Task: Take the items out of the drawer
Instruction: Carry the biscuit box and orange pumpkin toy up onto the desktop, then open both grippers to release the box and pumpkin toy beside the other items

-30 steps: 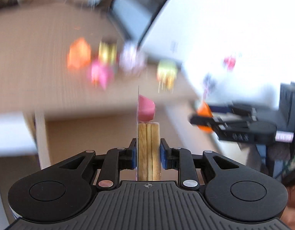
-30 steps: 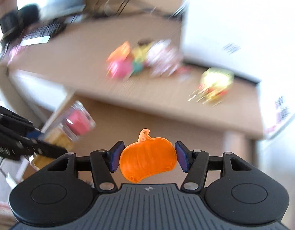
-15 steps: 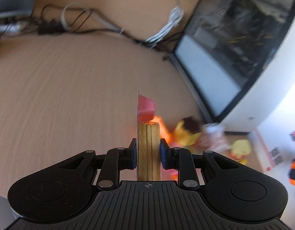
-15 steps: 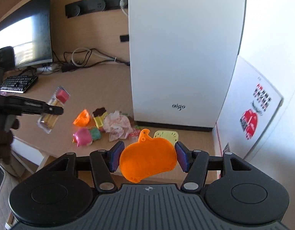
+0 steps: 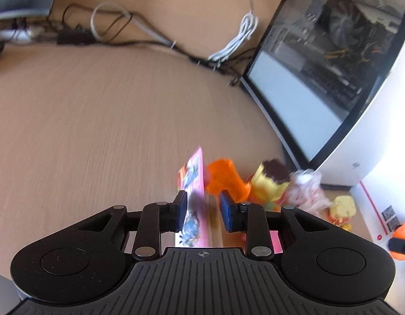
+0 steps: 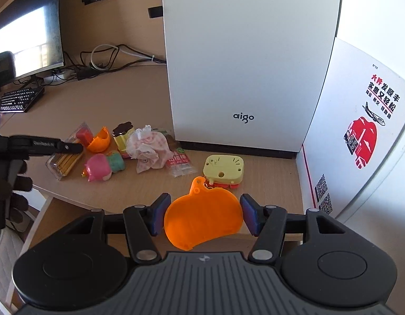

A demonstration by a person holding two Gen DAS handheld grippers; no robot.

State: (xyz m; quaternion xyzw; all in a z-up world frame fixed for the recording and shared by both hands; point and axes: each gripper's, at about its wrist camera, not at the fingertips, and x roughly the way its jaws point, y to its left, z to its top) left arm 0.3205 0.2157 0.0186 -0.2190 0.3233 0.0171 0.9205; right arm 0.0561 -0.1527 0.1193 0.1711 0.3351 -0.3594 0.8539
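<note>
The clear packet of yellow sticks with a red block (image 6: pixel 68 155) lies flat on the tabletop (image 6: pixel 268 181), directly beneath the tip of the left claw (image 6: pixel 78 147). In the left wrist view the same packet (image 5: pixel 193 199) shows blurred between the claw's blue pads (image 5: pixel 182 210), leaning against the left pad only while the jaws are opening, so it is no longer pinched. Just right of the left claw (image 5: pixel 203 211) sit an orange half shell (image 5: pixel 226 179), a yellow toy with a brown top (image 5: pixel 270 181) and a crumpled pink-and-white wrapper (image 5: pixel 307 189).

The right claw (image 6: pixel 202 216) is pinching a flat orange pumpkin-shaped tag (image 6: pixel 202 219) edge to edge between its pads, the small loop at the top pointing away. Just ahead of it, on the tabletop, rests a pale yellow square toy (image 6: pixel 223 169), and to the left of that a small printed sachet (image 6: pixel 180 162). Further left lies a pink-and-green toy (image 6: pixel 102 166), just beside the packet. A white computer case (image 6: pixel 244 60) stands behind the cluster, well ahead of the right claw. A gloved hand (image 6: pixel 8 189) grips the left tool at the far left.
</note>
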